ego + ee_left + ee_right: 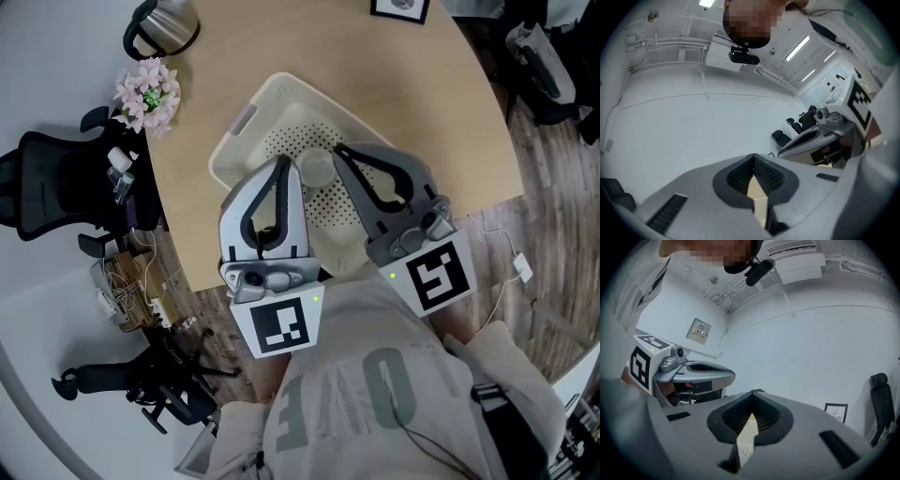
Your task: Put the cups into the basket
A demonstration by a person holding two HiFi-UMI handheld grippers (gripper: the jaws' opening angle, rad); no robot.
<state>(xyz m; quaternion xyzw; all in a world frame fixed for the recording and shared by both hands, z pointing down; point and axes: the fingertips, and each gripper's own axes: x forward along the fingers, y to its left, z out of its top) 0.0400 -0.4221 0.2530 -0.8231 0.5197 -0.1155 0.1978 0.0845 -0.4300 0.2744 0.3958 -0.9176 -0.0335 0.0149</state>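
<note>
Your left gripper (753, 156) has its jaws closed tip to tip with nothing between them. In the left gripper view only a diamond-shaped hollow shows behind the meeting tips, and through it a strip of the cream perforated basket (760, 206). Your right gripper (752, 393) is the same: jaws pressed together and empty, with the dotted basket showing through its hollow.

In the head view both grippers sit at the centre of the frame, side by side over the basket (246, 120). The tips of the left gripper (284, 162) and the right gripper (339, 149) lean towards each other but stay apart. Between them, inside the basket, lies a pale round shape (318, 169) that looks like a cup; it is too close in colour to the basket to be sure. No other cup can be made out.

Each gripper carries its marker cube at the lower end, nearest your pale sweatshirt (361, 394).

The basket stands on a round wooden table (422, 103). A bunch of pink flowers (147, 94) lies at the table's left edge, with a metal jug (161, 23) with a black handle in the upper left corner. A small framed picture (401, 7) is at the top edge, and a black office chair (52, 183) stands at the left of the frame.
</note>
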